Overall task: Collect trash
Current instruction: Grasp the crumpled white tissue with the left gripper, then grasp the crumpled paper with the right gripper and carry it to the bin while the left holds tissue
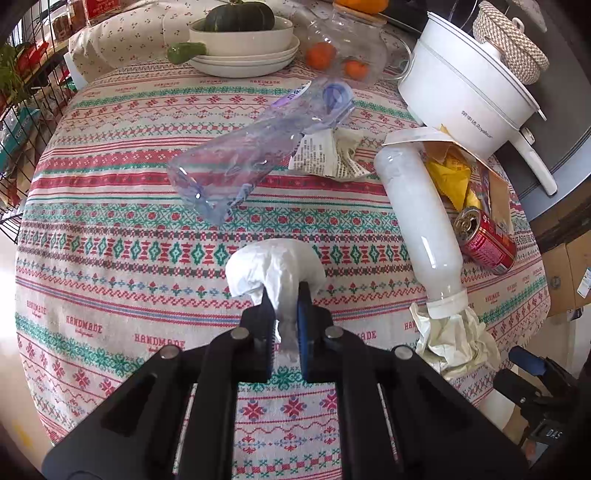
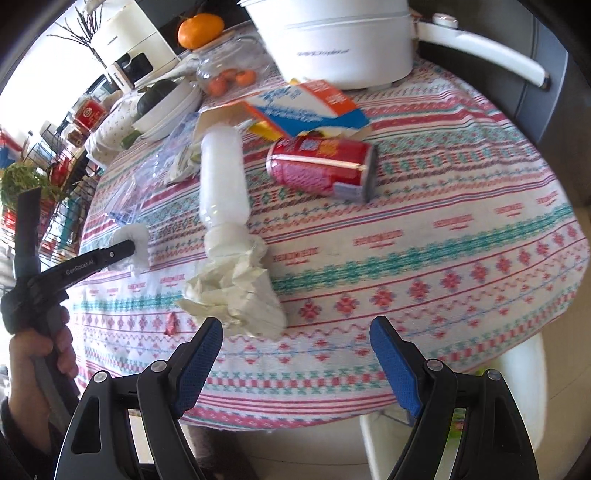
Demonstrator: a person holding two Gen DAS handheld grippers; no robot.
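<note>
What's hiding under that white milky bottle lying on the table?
The white bottle's neck lies on crumpled paper. A flattened carton's flap sits by its base. Whatever else is beneath it stays covered.

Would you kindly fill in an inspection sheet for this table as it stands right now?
Surface: round table under a patterned cloth.
Job's things: white tissue wad pinched at the near edge; clear plastic bottle, milky bottle and red can lying down; crumpled paper; torn carton.
Clutter: white cooker pot, squash in a bowl, glass jar with oranges.
Tongs: left tongs shut on the tissue wad; right tongs open, nothing between them, near the crumpled paper.
Cables: nothing seen.
Surroundings: wire rack to the left.
</note>
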